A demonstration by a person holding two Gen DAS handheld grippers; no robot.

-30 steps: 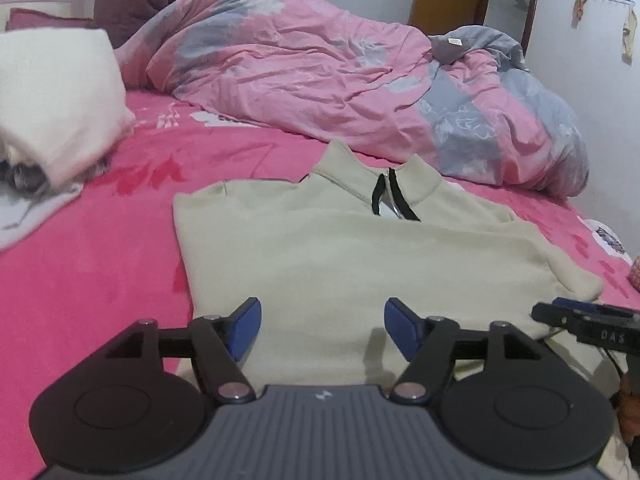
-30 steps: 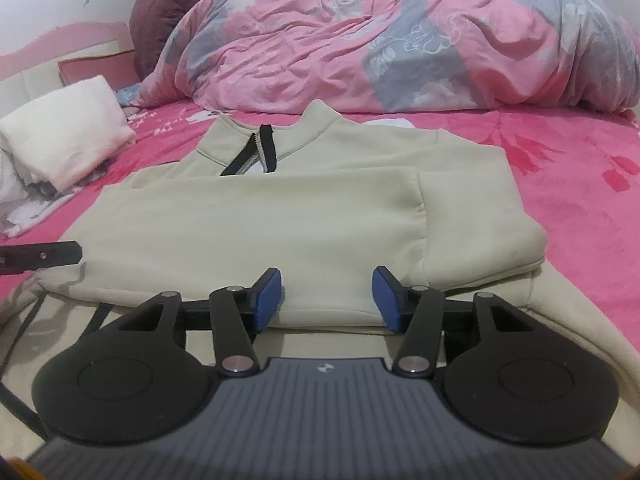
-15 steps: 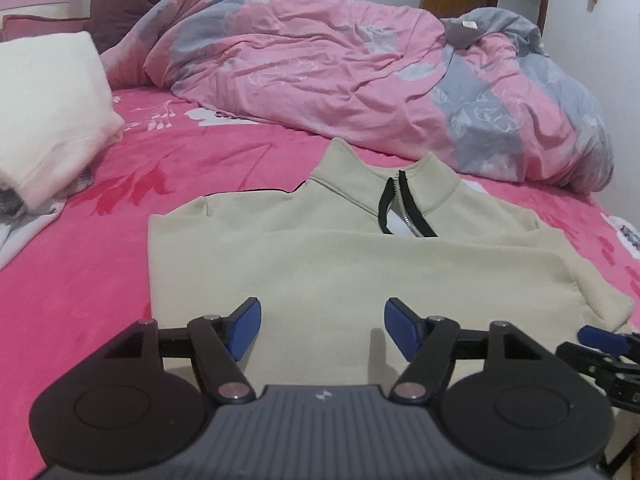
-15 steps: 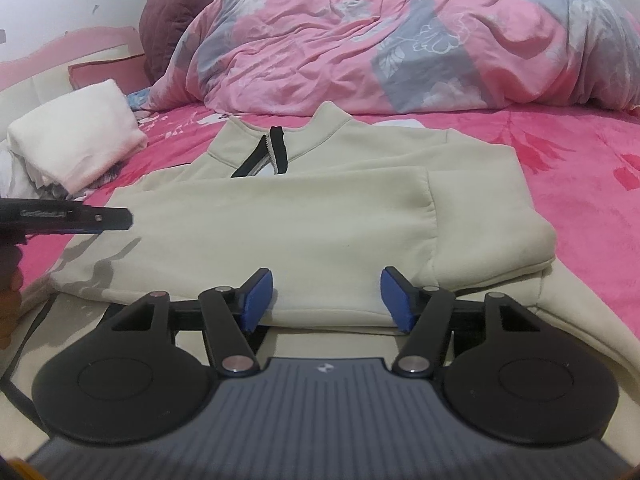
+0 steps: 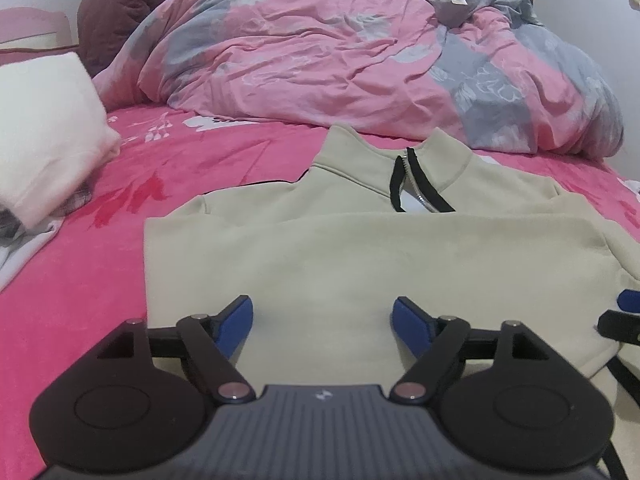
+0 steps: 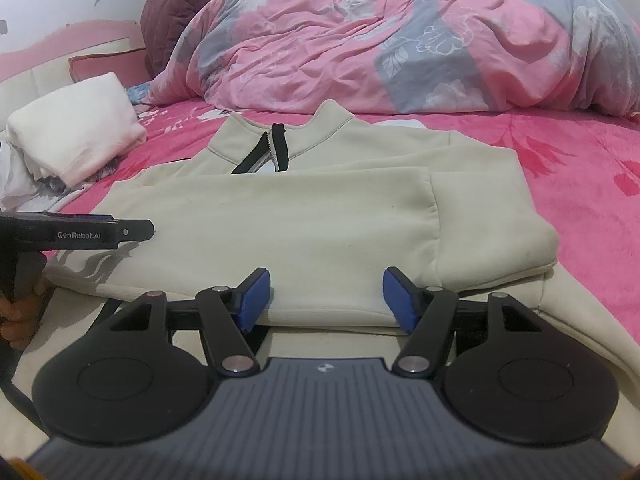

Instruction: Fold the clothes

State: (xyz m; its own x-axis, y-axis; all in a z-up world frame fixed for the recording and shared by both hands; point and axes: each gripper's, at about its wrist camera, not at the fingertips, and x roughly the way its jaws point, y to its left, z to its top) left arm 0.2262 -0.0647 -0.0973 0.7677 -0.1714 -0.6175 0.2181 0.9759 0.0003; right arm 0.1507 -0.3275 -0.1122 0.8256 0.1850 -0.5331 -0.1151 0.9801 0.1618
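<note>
Flat now: cream zip-neck sweatshirt (image 6: 304, 216), sleeves folded across front, on pink bedsheet (image 6: 580, 168).

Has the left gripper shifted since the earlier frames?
Yes. In the right wrist view the left gripper has reached further right over the sweatshirt.

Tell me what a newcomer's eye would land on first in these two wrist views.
First, the cream quarter-zip sweatshirt spread flat mid-bed on the hot-pink bedsheet, both sleeves folded across its front and its collar pointing away. Behind it a rumpled pink-and-grey floral duvet fills the far side of the bed. Off to the left lies a folded white garment.
</note>
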